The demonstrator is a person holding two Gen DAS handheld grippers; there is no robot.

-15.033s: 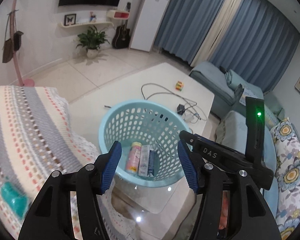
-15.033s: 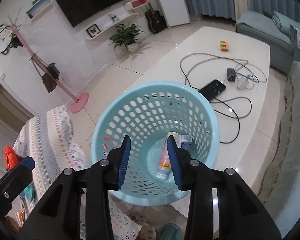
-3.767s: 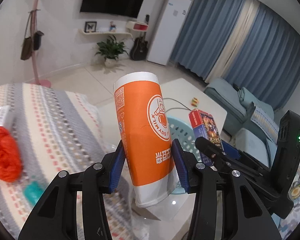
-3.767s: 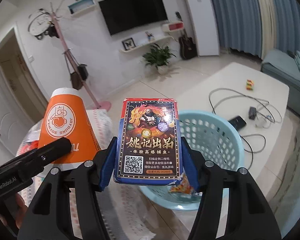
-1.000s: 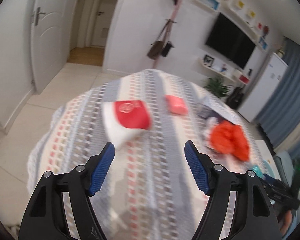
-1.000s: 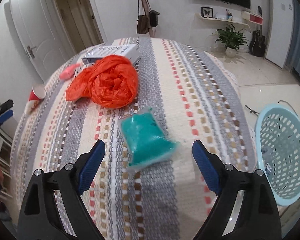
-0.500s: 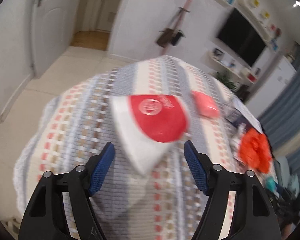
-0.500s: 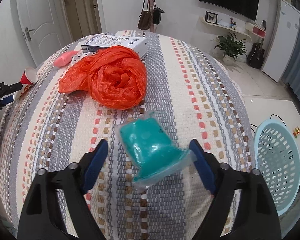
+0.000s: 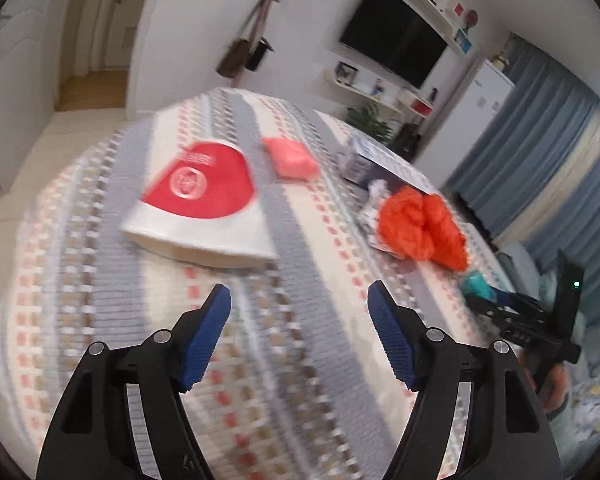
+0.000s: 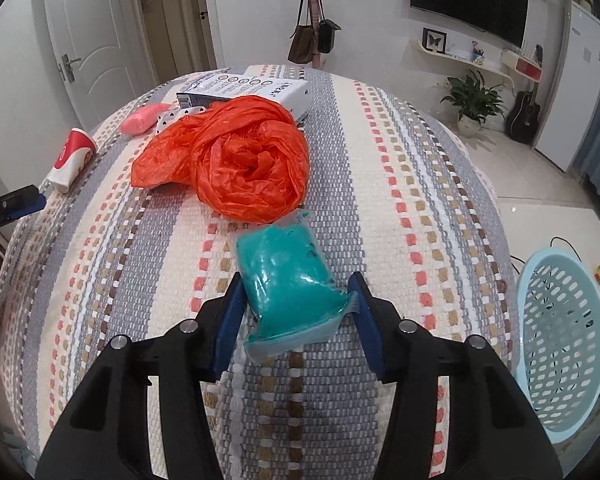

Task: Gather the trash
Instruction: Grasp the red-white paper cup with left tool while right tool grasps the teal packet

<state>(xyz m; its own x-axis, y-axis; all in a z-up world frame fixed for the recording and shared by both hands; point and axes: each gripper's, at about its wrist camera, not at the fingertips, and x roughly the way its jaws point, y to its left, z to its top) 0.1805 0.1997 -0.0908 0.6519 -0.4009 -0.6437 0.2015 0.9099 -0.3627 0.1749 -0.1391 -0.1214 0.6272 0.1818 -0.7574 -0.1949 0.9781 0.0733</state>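
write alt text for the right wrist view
The right gripper, jaws just closing, pinches a teal packet lying on a striped woven cloth. An orange bag lies just beyond, and a blue basket stands at right.

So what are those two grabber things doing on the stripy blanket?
A person is picking up trash. The right gripper has just been closing its jaws around a teal packet lying on the striped blanket. The left gripper is open, nothing in it, pointing toward a red-and-white paper cup lying on its side. The blue basket waits nearby.
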